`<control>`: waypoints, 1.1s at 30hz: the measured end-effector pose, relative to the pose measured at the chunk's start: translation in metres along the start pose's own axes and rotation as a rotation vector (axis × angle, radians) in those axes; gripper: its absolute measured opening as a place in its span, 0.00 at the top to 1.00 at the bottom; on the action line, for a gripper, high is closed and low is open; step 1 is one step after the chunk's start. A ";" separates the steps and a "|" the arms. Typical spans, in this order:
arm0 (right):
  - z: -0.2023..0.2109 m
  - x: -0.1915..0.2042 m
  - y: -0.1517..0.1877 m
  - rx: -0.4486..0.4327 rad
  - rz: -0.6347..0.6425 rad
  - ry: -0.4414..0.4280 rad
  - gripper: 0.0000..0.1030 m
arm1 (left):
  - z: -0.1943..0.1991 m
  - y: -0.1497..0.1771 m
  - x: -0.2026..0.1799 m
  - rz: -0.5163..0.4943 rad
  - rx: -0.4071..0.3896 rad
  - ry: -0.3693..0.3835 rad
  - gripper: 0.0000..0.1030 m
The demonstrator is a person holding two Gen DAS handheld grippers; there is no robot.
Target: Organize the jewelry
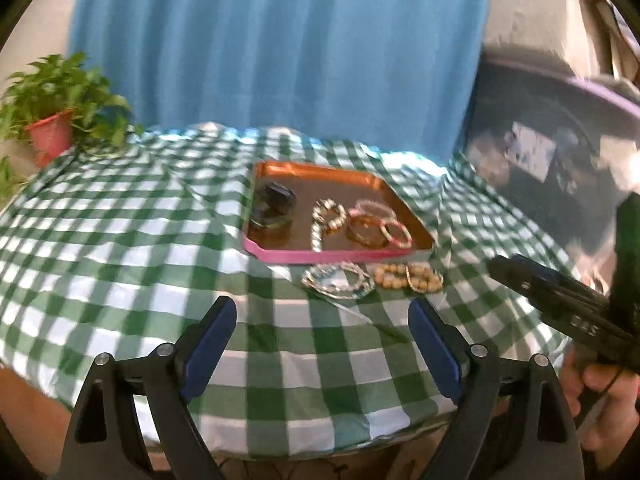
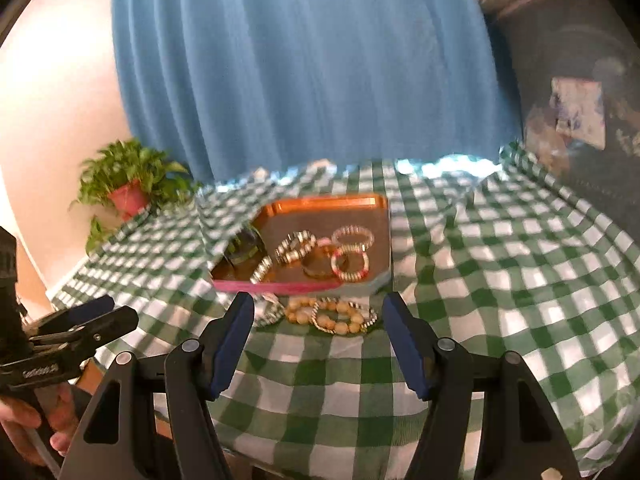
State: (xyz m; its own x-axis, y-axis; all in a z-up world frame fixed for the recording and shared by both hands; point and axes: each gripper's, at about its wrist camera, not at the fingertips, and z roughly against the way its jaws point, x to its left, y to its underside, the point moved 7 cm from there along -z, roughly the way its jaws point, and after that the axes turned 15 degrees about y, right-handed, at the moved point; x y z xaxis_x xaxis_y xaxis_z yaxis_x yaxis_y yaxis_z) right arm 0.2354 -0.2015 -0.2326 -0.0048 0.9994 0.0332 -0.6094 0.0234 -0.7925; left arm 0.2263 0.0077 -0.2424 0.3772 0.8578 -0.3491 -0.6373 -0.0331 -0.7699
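An orange tray with a pink front rim [image 1: 280, 256] [image 2: 280, 287] lies on the green checked tablecloth [image 1: 120, 240]. It holds a dark jar [image 1: 274, 210] and several bracelets, among them a striped one [image 2: 296, 248] and a pink-and-white one [image 2: 350, 266]. In front of the tray, on the cloth, lie a silvery bracelet [image 1: 340, 280] and a wooden bead bracelet [image 1: 408, 276] [image 2: 320, 314]. My left gripper [image 1: 322, 308] hovers near them, open and empty. My right gripper [image 2: 319, 304] is open too, short of the beads, with nothing held. Each gripper shows at the edge of the other's view.
A potted plant [image 1: 52, 132] [image 2: 128, 192] stands at the table's far left corner. A blue curtain [image 1: 280, 40] hangs behind. A dark bin [image 1: 540, 160] stands to the right. A person's hand [image 1: 600, 400] holds the right gripper's handle. The table's near edge runs below the grippers.
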 end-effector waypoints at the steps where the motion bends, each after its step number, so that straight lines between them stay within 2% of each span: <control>1: -0.006 -0.001 0.002 0.015 0.000 -0.004 0.43 | -0.007 0.000 0.001 -0.005 0.016 0.002 0.15; 4: -0.033 -0.001 0.009 0.092 0.022 -0.004 0.55 | -0.027 -0.003 0.009 0.019 0.060 0.004 0.15; 6: -0.050 -0.001 0.012 0.137 0.035 -0.010 0.70 | -0.040 -0.009 0.014 0.035 0.068 0.022 0.15; 10: -0.072 0.010 0.011 0.178 0.070 -0.057 0.74 | -0.062 -0.018 0.025 0.031 0.085 0.017 0.15; 12: -0.080 0.020 0.009 0.191 0.097 -0.088 0.76 | -0.079 -0.015 0.029 0.035 0.142 0.049 0.23; 14: -0.088 0.027 0.010 0.205 0.119 -0.098 0.77 | -0.094 -0.009 0.033 0.046 0.207 0.066 0.53; 16: -0.094 0.033 0.012 0.225 0.134 -0.111 0.81 | -0.105 -0.004 0.039 0.052 0.251 0.051 0.59; 18: -0.098 0.036 0.015 0.241 0.144 -0.116 0.87 | -0.105 -0.007 0.040 0.042 0.244 0.049 0.60; 21: -0.104 0.036 0.018 0.255 0.156 -0.110 0.91 | -0.103 -0.012 0.042 0.043 0.245 0.060 0.60; 22: -0.105 0.036 0.019 0.261 0.151 -0.117 0.92 | -0.102 -0.013 0.042 0.043 0.241 0.056 0.64; 24: -0.105 0.035 0.018 0.268 0.131 -0.130 0.95 | -0.101 -0.014 0.045 0.039 0.235 0.047 0.79; 25: -0.106 0.035 0.018 0.272 0.122 -0.140 0.96 | -0.103 -0.012 0.046 0.063 0.239 0.079 0.91; 26: -0.106 0.034 0.018 0.275 0.110 -0.146 0.97 | -0.101 -0.013 0.049 0.116 0.236 0.106 0.91; 29: -0.101 0.033 0.014 0.256 0.106 -0.147 0.97 | -0.099 -0.010 0.058 0.150 0.222 0.091 0.92; 33: -0.086 0.026 0.002 0.189 0.074 -0.144 0.97 | -0.078 -0.019 0.058 0.189 0.140 0.138 0.92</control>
State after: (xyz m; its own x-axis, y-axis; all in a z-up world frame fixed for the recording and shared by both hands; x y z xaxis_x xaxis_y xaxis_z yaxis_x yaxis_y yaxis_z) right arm 0.3022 -0.1732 -0.2853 -0.1594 0.9843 0.0760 -0.7405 -0.0683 -0.6686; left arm 0.3131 0.0176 -0.2895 0.3248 0.7646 -0.5567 -0.7881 -0.1066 -0.6062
